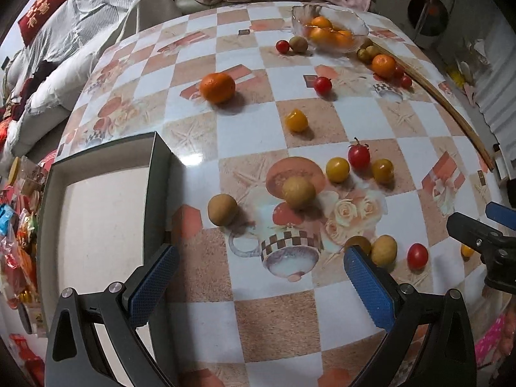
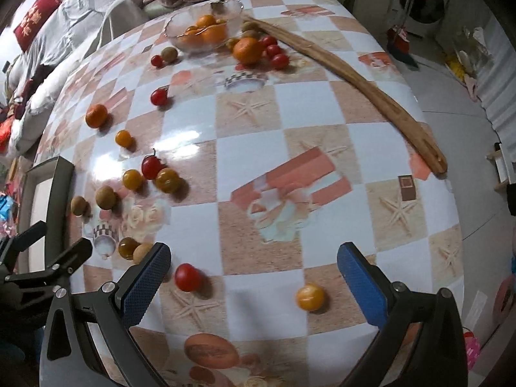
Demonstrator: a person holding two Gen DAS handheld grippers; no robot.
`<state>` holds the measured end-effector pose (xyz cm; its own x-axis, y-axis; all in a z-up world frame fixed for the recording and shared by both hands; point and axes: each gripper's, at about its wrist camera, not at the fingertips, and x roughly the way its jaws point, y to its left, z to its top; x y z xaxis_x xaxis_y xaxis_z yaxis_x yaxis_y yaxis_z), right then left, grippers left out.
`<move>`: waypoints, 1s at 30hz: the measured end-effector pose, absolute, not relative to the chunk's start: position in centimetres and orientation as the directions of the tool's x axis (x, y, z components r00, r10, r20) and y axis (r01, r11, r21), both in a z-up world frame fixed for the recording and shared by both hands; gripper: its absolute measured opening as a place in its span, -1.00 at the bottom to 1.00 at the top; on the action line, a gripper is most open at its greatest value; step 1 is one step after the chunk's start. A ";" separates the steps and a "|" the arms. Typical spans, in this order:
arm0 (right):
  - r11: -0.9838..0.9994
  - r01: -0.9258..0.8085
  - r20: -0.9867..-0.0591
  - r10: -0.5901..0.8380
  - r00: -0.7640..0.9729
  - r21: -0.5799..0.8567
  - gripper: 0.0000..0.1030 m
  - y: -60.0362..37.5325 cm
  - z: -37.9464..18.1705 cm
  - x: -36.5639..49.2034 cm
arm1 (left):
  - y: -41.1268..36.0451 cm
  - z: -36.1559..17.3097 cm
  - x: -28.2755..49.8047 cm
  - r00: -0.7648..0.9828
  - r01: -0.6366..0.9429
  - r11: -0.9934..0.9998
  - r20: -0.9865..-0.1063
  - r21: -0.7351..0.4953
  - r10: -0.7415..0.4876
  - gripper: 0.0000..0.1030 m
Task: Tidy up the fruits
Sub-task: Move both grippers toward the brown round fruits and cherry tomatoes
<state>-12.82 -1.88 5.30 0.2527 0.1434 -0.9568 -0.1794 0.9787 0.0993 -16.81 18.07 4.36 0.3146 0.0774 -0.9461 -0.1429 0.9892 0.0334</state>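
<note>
Only the right wrist view shows a yellow tomato (image 2: 310,297) inside the wide-open, empty right gripper (image 2: 254,279); the left gripper (image 1: 261,279) gapes empty beside the tray (image 1: 158,174).

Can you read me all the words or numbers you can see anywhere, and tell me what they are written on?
Nothing here can be read for sure.
Red cushion on the sofa: big gold characters, too blurred to read.
Same red cushion in the right wrist view: also too blurred.
Snack packets beside the box: print too small to read.
Tablecloth: only pictures, such as starfish, roses and cups, no words.
</note>
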 end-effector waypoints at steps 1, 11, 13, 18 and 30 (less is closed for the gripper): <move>0.978 -0.182 -0.958 0.144 0.249 0.100 1.00 -1.7 5.3 -12.9 | 18.2 4.3 -16.8 0.316 -0.143 0.989 -0.946 0.028 0.072 1.00; 0.974 -0.201 -0.963 0.150 0.223 0.105 1.00 -0.4 5.2 -13.1 | 19.6 2.7 -17.4 0.294 -0.155 0.988 -0.955 0.000 0.046 1.00; 0.973 -0.206 -0.964 0.149 0.220 0.103 1.00 -0.1 5.2 -13.2 | 19.9 2.5 -17.6 0.290 -0.161 0.987 -0.956 -0.002 0.046 1.00; 0.972 -0.210 -0.963 0.154 0.221 0.107 1.00 0.5 5.2 -13.5 | 20.5 2.1 -17.9 0.282 -0.161 0.987 -0.957 0.017 0.062 1.00; 0.970 -0.219 -0.960 0.160 0.229 0.109 1.00 1.7 5.2 -13.7 | 21.0 2.0 -17.9 0.300 -0.137 0.990 -0.951 0.040 0.080 1.00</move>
